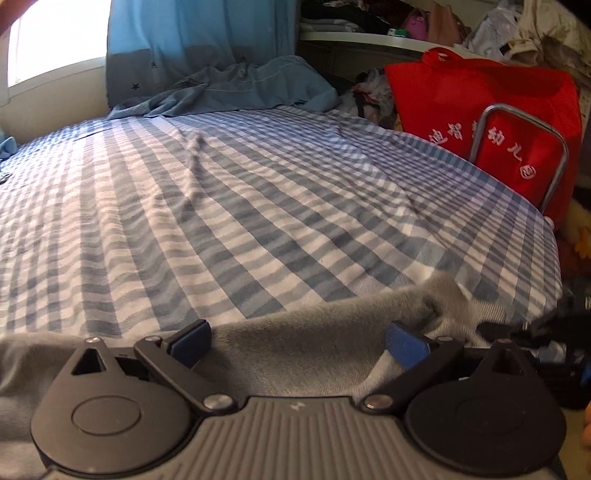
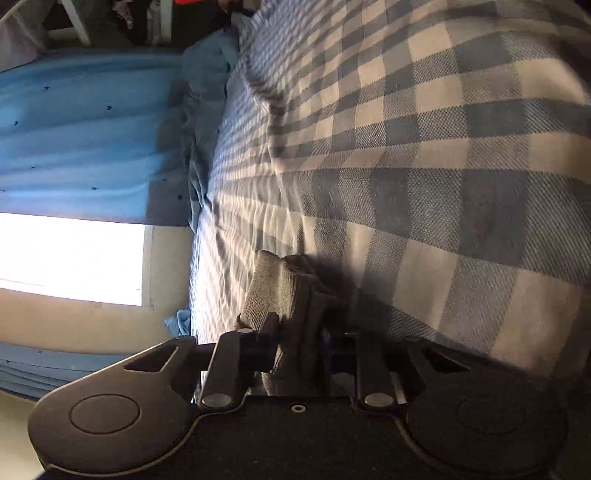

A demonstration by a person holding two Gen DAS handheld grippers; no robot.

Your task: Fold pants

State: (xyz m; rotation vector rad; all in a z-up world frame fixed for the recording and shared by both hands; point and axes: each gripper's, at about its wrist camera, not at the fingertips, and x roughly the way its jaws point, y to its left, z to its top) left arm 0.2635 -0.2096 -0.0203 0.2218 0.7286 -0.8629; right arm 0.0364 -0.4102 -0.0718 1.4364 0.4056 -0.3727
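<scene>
Grey pants (image 1: 303, 347) lie along the near edge of a blue and white checked bed (image 1: 258, 192). In the left wrist view my left gripper (image 1: 299, 341) is open, its blue-padded fingers (image 1: 192, 343) spread wide with the grey cloth lying between them. In the right wrist view, which is rolled on its side, my right gripper (image 2: 295, 332) is shut on a bunched fold of the grey pants (image 2: 280, 291), held just above the checked sheet (image 2: 424, 147).
A red bag (image 1: 491, 122) and a metal tube frame (image 1: 517, 110) stand at the bed's right side. Crumpled blue cloth (image 1: 236, 88) lies at the far edge under a blue curtain (image 1: 192, 33). A bright window (image 2: 70, 258) is beside it.
</scene>
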